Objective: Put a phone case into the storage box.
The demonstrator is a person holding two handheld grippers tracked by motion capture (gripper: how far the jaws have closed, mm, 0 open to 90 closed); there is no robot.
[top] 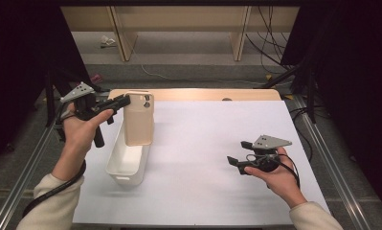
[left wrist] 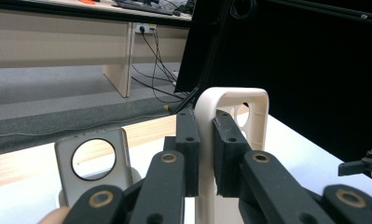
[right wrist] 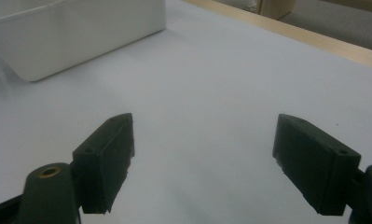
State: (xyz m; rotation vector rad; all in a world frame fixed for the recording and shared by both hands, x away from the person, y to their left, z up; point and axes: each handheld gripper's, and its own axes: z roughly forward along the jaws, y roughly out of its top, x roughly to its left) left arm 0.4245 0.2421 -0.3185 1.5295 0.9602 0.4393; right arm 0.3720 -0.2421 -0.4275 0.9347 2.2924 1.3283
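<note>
My left gripper (top: 125,101) is shut on the edge of a cream phone case (top: 139,120), which it holds upright with its lower end inside a white bin (top: 126,176). In the left gripper view the two black pads pinch the case's rim (left wrist: 204,121), and the case's camera cut-out (left wrist: 246,112) shows just behind them. A grey case with a round hole (left wrist: 94,163) stands low at the left beyond the jaws. My right gripper (top: 239,152) hovers open above the white sheet at the right, with nothing between its jaws (right wrist: 202,154).
The white bin (right wrist: 81,37) lies lengthwise at the left of the white sheet (top: 203,158), which covers the wooden table (top: 203,94). Metal rails run along both table sides. Black curtains and cables stand beyond the far edge.
</note>
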